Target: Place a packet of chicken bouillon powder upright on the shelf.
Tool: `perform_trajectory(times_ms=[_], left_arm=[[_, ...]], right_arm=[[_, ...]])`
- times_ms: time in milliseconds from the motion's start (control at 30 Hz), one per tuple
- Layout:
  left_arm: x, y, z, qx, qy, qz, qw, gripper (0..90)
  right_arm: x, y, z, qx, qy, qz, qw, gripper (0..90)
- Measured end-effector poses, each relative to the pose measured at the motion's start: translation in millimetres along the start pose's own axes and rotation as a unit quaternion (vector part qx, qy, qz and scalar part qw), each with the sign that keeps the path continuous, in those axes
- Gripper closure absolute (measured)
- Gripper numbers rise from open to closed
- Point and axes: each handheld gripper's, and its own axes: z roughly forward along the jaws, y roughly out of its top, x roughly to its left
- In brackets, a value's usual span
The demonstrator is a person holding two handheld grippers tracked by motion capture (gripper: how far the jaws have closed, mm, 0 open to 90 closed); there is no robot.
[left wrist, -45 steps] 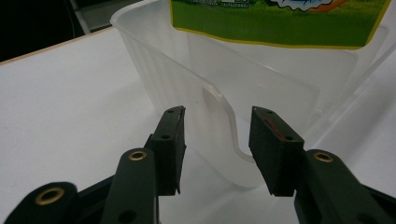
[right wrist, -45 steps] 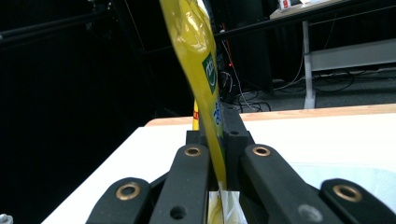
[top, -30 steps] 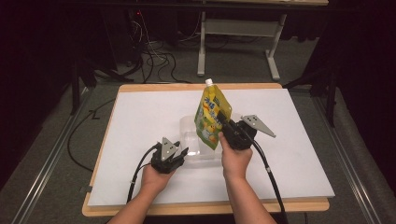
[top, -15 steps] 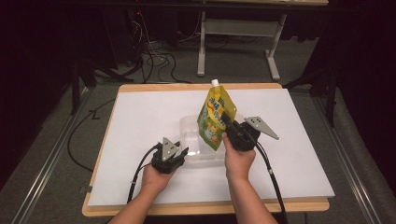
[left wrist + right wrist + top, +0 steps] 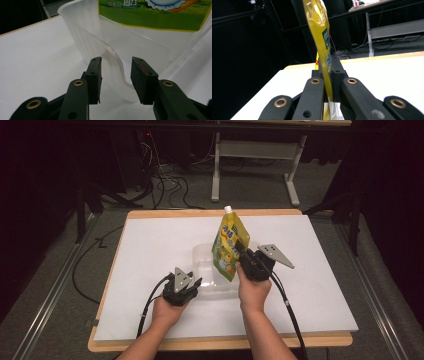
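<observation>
Yellow pouch (image 5: pixel 228 246) pinched upright in right tongs (image 5: pixel 243 256) — above clear tub (image 5: pixel 206 265)

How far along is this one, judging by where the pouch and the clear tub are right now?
Done: the right gripper is shut on the yellow pouch, lifted upright over the clear plastic tub. In hand: the left gripper has its jaws open around the tub's rim, not yet clamped. Left, probably: lowering the pouch fully into the tub and letting go; its bottom looks near the tub's opening.
</observation>
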Motion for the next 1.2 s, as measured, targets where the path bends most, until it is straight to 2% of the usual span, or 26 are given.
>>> perform_trajectory(times_ms=[467,667,1200], left_arm=[[-0.4,-0.1,-0.1,0.000,0.001,0.000,1.0000,61.4],[-0.4,-0.1,-0.2,0.000,0.001,0.001,1.0000,61.3],[-1.0,0.0,0.0,0.001,0.003,0.001,1.0000,61.3]], right_arm=[[15.0,-11.7,7.3,0.023,0.008,-0.040,0.9989,89.6],[18.8,-17.8,8.6,0.030,0.015,-0.047,0.9983,88.3],[22.1,-34.9,-0.5,0.044,0.029,-0.077,0.9956,85.0]])
